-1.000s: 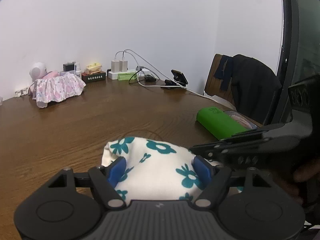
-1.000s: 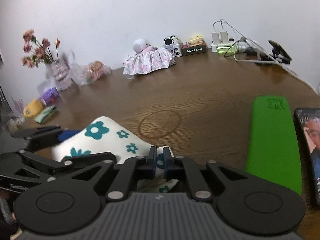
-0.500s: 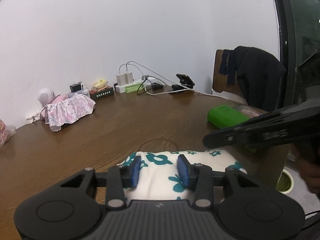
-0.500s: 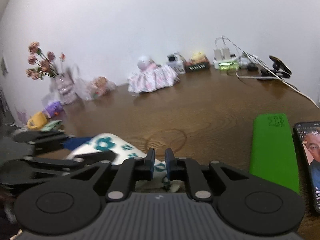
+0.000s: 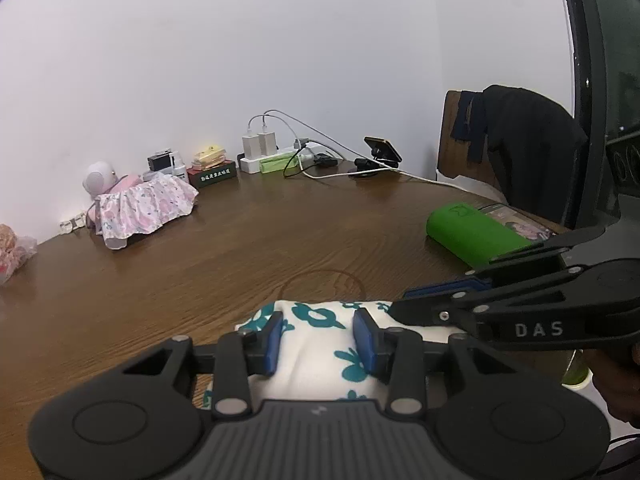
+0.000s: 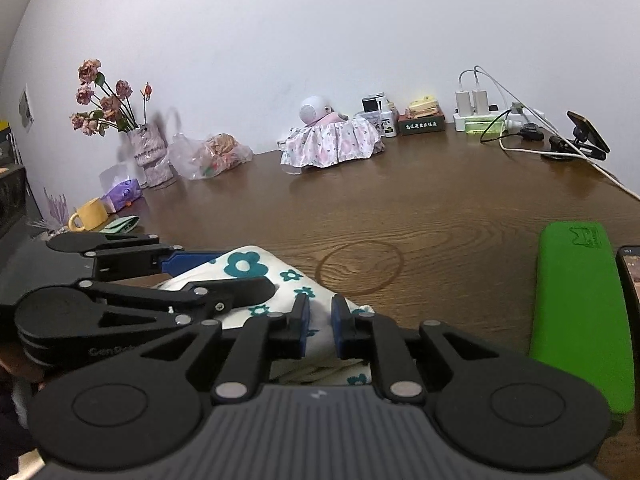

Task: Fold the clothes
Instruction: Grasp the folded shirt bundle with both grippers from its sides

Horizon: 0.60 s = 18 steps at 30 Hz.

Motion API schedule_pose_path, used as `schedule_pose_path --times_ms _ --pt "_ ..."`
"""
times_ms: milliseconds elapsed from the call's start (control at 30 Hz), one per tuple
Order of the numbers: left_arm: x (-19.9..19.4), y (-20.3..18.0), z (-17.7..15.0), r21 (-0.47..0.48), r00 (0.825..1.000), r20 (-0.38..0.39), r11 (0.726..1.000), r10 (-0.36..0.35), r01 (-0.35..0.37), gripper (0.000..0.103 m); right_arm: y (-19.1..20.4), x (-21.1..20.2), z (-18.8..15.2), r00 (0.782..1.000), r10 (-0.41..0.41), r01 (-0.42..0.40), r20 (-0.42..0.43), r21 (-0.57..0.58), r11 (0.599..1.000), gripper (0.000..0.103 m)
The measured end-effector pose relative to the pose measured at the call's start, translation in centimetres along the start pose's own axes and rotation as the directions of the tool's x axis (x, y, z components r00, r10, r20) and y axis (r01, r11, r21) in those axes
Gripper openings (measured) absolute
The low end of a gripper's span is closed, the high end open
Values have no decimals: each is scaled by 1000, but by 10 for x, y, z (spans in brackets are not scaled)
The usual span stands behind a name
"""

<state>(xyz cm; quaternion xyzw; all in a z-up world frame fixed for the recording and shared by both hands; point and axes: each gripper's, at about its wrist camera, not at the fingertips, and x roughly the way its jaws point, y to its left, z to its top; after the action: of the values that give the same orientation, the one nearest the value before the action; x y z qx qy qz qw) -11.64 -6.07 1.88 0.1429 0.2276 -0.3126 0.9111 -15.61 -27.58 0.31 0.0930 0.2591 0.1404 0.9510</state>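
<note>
Overhanging table (image 5: 240, 248) edge, floral cloth (image 5: 320, 344)

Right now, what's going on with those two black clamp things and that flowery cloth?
A person is folding clothes with a hand-held gripper in each hand. Both work on the white cloth with teal flowers, bunched at the near edge of the wooden table. The left gripper has its blue pads pressed into a fold of it. The right gripper is pinched narrowly on another bit. The fold isn't finished.
</note>
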Motion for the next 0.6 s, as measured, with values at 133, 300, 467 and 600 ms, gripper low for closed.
schedule_pose_path --times_ms 133,300,467,600 --pt "1 1 -1 -15 1000 4 1000 -4 4 36 5 8 1 999 -52 52 -1 -41 998 12" --pt "-10 5 3 -15 1000 20 1000 -18 19 36 1 11 6 998 -67 67 -2 -28 997 13" --pt "-7 13 -3 -74 999 31 997 -26 28 38 -2 -17 14 998 17 -18 52 19 1000 13" --pt "-3 20 -3 -118 999 27 992 -41 43 43 6 -29 10 998 57 -57 40 6 998 23"
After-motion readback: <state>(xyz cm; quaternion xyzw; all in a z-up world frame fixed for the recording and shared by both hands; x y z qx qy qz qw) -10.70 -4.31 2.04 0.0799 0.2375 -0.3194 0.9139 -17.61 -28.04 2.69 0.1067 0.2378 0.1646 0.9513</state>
